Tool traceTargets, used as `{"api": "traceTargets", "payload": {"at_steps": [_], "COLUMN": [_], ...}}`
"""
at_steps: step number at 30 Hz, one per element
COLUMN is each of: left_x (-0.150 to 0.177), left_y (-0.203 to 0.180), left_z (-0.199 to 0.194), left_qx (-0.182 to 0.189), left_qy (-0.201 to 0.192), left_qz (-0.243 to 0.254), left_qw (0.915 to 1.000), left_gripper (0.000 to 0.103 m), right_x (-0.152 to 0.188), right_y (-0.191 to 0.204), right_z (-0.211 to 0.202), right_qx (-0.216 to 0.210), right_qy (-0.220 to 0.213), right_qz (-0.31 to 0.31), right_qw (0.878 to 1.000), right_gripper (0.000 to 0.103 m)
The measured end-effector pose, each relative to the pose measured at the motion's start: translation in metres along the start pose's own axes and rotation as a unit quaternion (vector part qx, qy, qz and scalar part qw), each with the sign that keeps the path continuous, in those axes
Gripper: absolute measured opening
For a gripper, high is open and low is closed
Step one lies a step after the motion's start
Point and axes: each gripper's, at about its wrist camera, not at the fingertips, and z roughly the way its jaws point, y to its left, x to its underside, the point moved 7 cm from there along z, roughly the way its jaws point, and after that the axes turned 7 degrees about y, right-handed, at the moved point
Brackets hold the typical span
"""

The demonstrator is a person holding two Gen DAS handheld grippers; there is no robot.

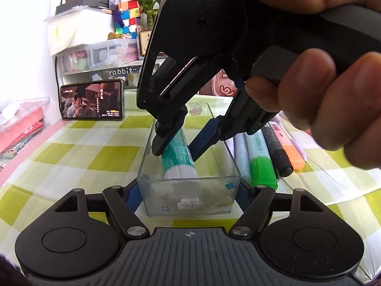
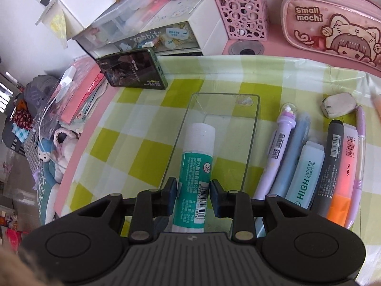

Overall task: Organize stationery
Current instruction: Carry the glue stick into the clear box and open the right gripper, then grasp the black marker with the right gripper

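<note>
A clear plastic box stands on the green-checked cloth. My left gripper is shut on the near end of the box, a finger on each side wall. My right gripper holds a teal-and-white glue stick slanted down inside the box; its pads sit against the stick's sides, one with a thin gap. In the left wrist view the right gripper reaches down into the box, with the glue stick between its fingers.
Several pens and highlighters lie in a row right of the box, also seen in the left wrist view. An eraser, a phone, a pink pen cup, a pink pencil case and drawer boxes stand behind.
</note>
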Motion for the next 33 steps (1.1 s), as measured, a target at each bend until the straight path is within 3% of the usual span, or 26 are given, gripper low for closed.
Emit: {"api": "traceTargets", "payload": {"at_steps": [6, 14, 17, 19, 22, 25, 30, 33], "left_x": [0.000, -0.001, 0.000, 0.000, 0.000, 0.001, 0.001, 0.001], "left_y": [0.001, 0.005, 0.004, 0.003, 0.003, 0.001, 0.001, 0.001], "left_z": [0.001, 0.003, 0.003, 0.002, 0.002, 0.002, 0.002, 0.001], "left_qx": [0.000, -0.004, 0.002, -0.001, -0.002, -0.004, -0.006, -0.007], "left_qy": [0.002, 0.003, 0.003, 0.003, 0.004, 0.005, 0.005, 0.006], "left_qz": [-0.001, -0.008, -0.007, -0.006, -0.011, -0.012, -0.013, -0.016], "left_qw": [1.0000, 1.0000, 1.0000, 1.0000, 0.9999, 0.9999, 0.9999, 0.9998], "left_gripper": [0.074, 0.073, 0.073, 0.073, 0.073, 0.073, 0.073, 0.073], "right_x": [0.003, 0.015, 0.018, 0.016, 0.011, 0.009, 0.014, 0.018], "right_y": [-0.005, 0.007, 0.009, 0.004, -0.020, -0.061, -0.114, -0.119], "right_z": [-0.002, -0.005, -0.019, -0.039, -0.069, -0.087, -0.085, -0.077], "right_qx": [-0.061, -0.087, -0.150, -0.160, -0.111, -0.068, 0.021, 0.020], "right_qy": [0.039, 0.052, 0.033, -0.017, -0.100, -0.145, -0.166, -0.156], "right_qz": [0.008, -0.052, -0.061, -0.068, -0.062, -0.011, 0.057, 0.060], "right_qw": [0.997, 0.994, 0.986, 0.985, 0.987, 0.987, 0.984, 0.986], "right_gripper": [0.030, 0.028, 0.028, 0.028, 0.030, 0.030, 0.030, 0.029]}}
